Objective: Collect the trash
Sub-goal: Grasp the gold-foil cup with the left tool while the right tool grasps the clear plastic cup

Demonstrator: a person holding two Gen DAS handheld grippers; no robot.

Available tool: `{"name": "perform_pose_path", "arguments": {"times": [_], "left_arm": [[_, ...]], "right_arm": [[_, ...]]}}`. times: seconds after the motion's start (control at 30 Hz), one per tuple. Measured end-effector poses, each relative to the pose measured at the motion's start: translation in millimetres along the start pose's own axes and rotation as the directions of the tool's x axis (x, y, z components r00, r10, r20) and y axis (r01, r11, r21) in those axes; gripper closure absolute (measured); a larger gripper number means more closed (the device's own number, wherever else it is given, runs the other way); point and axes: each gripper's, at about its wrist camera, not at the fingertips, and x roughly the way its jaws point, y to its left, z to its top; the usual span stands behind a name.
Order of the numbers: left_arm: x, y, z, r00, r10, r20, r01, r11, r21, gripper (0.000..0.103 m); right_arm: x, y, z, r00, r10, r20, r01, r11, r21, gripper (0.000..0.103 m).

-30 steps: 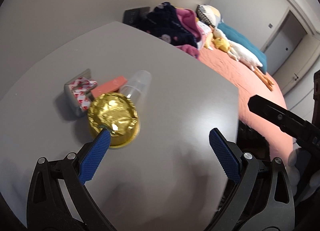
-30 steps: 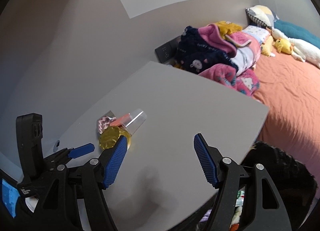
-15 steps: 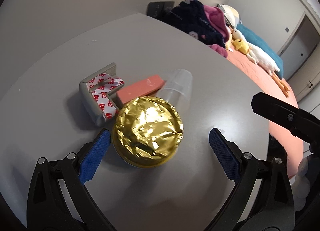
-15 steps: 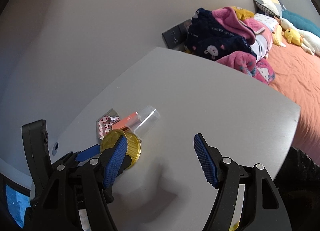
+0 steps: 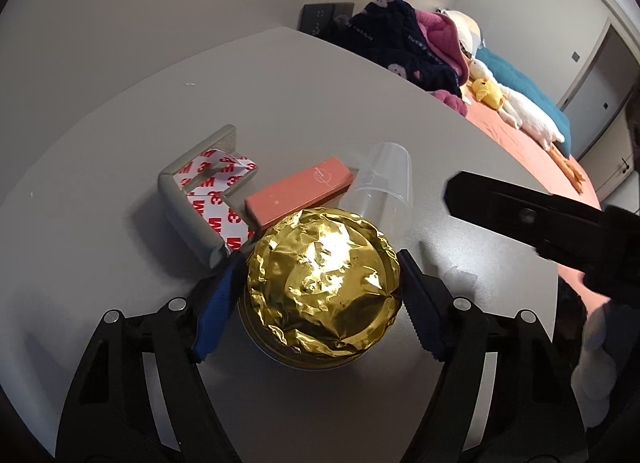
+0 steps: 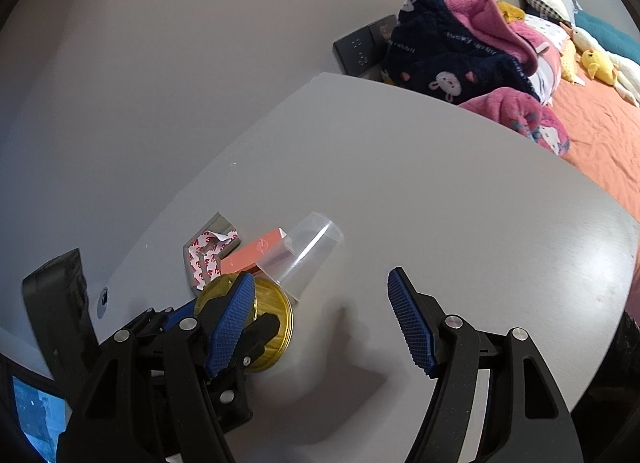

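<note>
Left wrist: jaws closing around crinkled gold-foil tub [image 5: 324, 287].

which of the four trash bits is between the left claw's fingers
The gold foil-topped round container; the clear cup, orange box and grey corner guard lie beyond it.

Between my left gripper's [image 5: 320, 299] ribbed blue rubbery pads sits a container [image 5: 324, 295] topped with crinkled, glossy gold foil. Just beyond it lie a clear smooth plastic cup [image 5: 384, 187], a matt coral box [image 5: 300, 193] and a grey foam guard [image 5: 192, 199] backed with printed paper. The table [image 5: 360, 103] under them is smooth matt grey.
</note>
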Motion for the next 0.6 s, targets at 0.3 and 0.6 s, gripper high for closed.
{"name": "perform_pose_path", "arguments": {"times": [0.3,0.6], "left_arm": [[-18.2,10.2,-5.4,1.000,0.015,0.021,-0.014,1.000,-0.012,0.030],[-24.6,15.3,-6.8,0.999,0.029,0.024,-0.028,1.000,-0.014,0.030]], "right_arm": [[27.7,7.4,6.4,0.999,0.025,-0.029,-0.025,1.000,0.018,0.032],[51.4,6.3,14.2,0.998,0.031,-0.053,-0.027,0.997,0.074,0.052]]}}
